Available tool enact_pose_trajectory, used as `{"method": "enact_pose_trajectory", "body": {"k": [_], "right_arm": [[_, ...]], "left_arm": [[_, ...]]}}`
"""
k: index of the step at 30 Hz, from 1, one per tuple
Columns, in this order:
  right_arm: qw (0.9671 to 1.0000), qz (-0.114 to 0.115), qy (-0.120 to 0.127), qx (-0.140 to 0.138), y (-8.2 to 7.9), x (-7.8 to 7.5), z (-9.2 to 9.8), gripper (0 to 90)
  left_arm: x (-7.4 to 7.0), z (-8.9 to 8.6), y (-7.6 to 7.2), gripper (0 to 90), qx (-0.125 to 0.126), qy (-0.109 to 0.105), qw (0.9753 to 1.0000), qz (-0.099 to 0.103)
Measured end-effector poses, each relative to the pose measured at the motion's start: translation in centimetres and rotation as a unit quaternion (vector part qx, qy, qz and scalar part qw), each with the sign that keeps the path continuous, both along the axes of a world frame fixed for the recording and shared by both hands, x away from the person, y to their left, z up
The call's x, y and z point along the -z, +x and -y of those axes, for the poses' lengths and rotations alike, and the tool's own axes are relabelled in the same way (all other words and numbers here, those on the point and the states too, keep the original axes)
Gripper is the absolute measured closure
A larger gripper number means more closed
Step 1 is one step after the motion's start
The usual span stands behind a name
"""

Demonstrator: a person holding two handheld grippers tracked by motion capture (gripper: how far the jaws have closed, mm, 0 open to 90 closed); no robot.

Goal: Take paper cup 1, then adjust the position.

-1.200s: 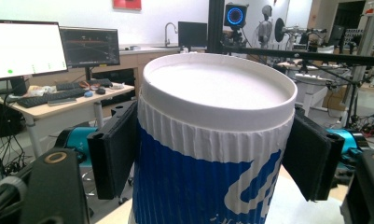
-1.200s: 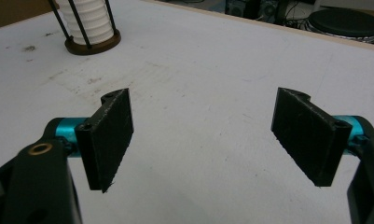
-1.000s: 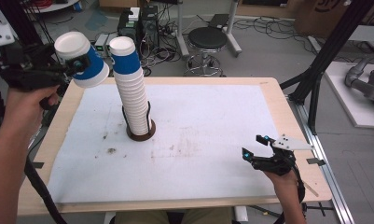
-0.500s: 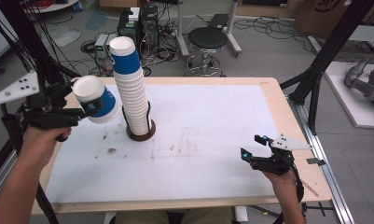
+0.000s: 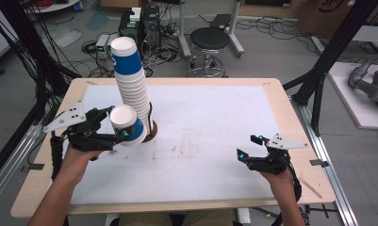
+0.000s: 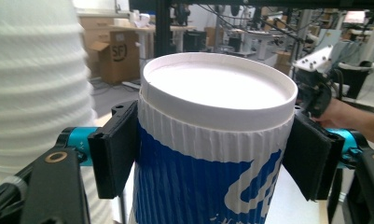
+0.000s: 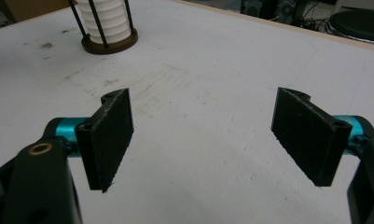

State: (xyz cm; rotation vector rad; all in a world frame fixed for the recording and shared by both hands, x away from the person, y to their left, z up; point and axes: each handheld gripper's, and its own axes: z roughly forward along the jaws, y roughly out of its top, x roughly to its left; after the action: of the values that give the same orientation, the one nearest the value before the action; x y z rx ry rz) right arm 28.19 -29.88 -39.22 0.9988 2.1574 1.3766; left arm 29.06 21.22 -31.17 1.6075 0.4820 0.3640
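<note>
Presently the left gripper is clamped on a paper cup, one jaw on either side of its wall. The cup is ribbed, white near the rim and blue below with white markings, rim unbroken. Its long axis tilts, mouth facing up and toward the person. It hangs above the white table, just beside the leaning stack of cups in a dark holder. The right gripper rests near the table's right edge, jaws wide apart, holding nothing.

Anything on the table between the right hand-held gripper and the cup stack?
Nothing: in the high view only bare, faintly stained white table lies between the right hand-held gripper and the cup stack.
</note>
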Motion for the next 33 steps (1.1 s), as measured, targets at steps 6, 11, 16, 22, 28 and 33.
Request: {"method": "enact_pose_trajectory", "body": {"k": [6,11,16,22,28,33], "right_arm": [[0.9999,0.002,-0.006,-0.010,0.7,0.0,-0.8,21.2],[0.9994,0.022,-0.018,-0.021,0.9,-0.4,-1.7,21.2],[0.9995,0.019,-0.014,-0.022,1.0,-0.5,-1.8,21.2],[0.9993,0.019,-0.007,-0.033,1.0,-0.7,-2.1,21.2],[0.9980,-0.003,0.007,-0.063,1.3,-0.9,-2.9,21.2],[0.9937,0.006,0.016,-0.110,1.3,-1.3,-4.3,21.2]], "left_arm": [[1.5,1.6,0.4,26.0,0.011,-0.005,0.9999,-0.004],[2.3,2.7,0.6,26.0,0.020,0.003,0.9998,-0.004],[2.6,3.1,0.7,26.0,0.023,0.005,0.9997,-0.004],[2.9,3.4,0.7,26.0,0.027,0.009,0.9996,-0.006],[3.3,3.7,1.2,26.0,0.034,0.009,0.9993,-0.009],[3.6,4.4,1.4,26.0,0.045,0.015,0.9988,-0.015]]}}
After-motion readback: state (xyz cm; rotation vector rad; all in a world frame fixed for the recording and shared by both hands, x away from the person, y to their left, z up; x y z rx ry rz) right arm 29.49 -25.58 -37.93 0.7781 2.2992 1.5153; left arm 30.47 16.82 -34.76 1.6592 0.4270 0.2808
